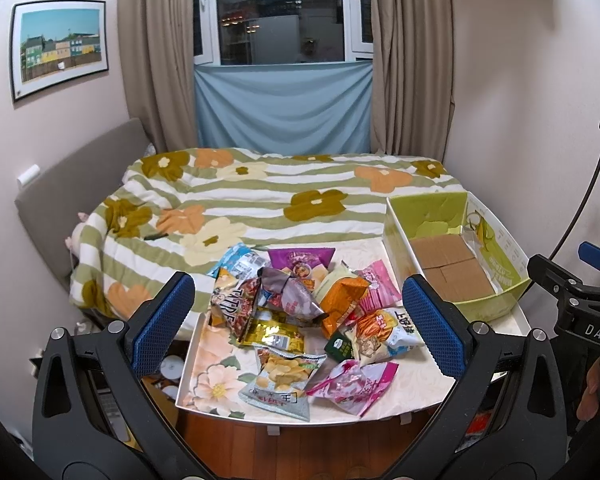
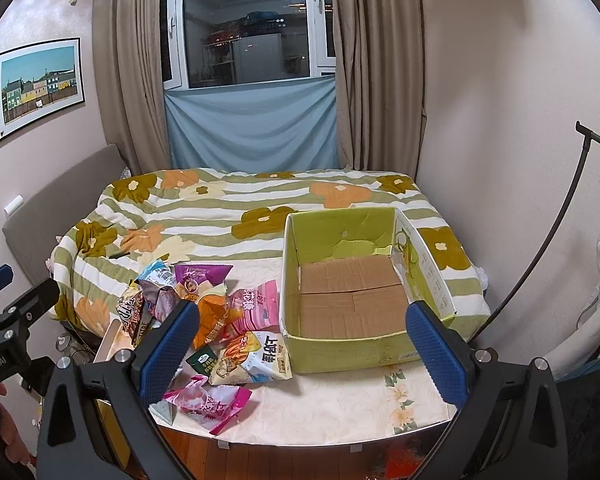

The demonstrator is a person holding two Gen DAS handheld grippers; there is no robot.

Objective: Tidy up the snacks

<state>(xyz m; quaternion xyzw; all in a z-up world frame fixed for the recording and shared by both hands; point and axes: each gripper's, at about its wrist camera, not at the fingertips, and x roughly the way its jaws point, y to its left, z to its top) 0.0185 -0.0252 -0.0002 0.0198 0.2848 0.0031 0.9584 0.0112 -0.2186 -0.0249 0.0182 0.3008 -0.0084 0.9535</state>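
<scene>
fingers (image 1: 168,312) spread above floral table (image 1: 380,400), bed (image 1: 260,192) behind.

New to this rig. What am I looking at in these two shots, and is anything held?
There is no robot arm: a person holds a two-finger gripper in each hand, each with a fisheye camera looking along its blue-padded fingers. One picture is from the left gripper, the other from the right gripper. Both are open and hold nothing. In front is a white table with a floral cover, beside a bed. On it lie a loose pile of colourful snack bags and an open green cardboard box with nothing visible inside. The box sits to the pile's right.
</scene>
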